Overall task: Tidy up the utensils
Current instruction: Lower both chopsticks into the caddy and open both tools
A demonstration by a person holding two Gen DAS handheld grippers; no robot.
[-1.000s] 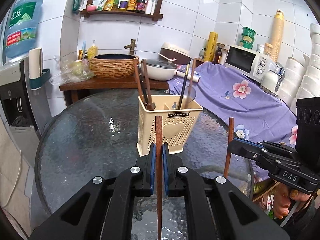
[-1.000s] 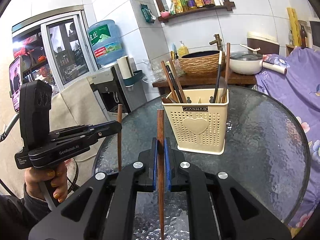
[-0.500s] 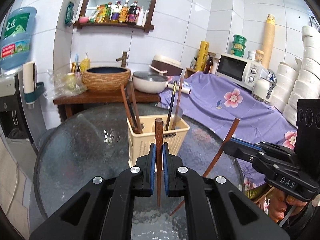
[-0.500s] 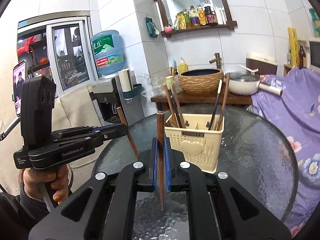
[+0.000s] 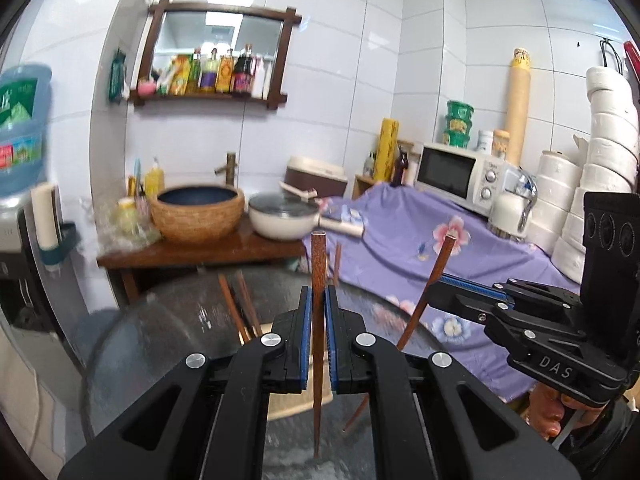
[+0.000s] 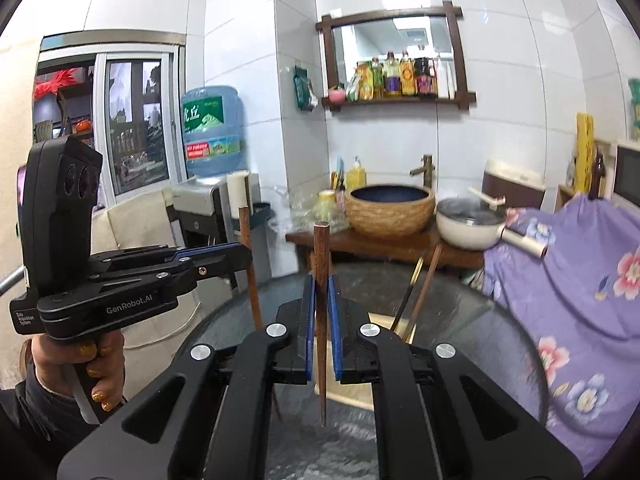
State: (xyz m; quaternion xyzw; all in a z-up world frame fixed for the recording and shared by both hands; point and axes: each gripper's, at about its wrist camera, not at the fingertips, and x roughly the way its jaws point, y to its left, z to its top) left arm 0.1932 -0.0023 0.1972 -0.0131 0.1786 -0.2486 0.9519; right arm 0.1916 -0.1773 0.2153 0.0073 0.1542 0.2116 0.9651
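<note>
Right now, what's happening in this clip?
A person holds a claw in each hand, utensil sorting underway. The left claw is shut on a dark brown wooden chopstick, held about upright. The right claw is shut on a second brown wooden chopstick. Both are held above the round textured glass table, over the mostly hidden cream plastic utensil holder.

We read "DAS" on the right gripper [image 5: 436, 288] body, "GenRobot.AI" on the left gripper [image 6: 240, 256] body, and large characters "虎丘" on the water jug [image 6: 212, 128] label.
</note>
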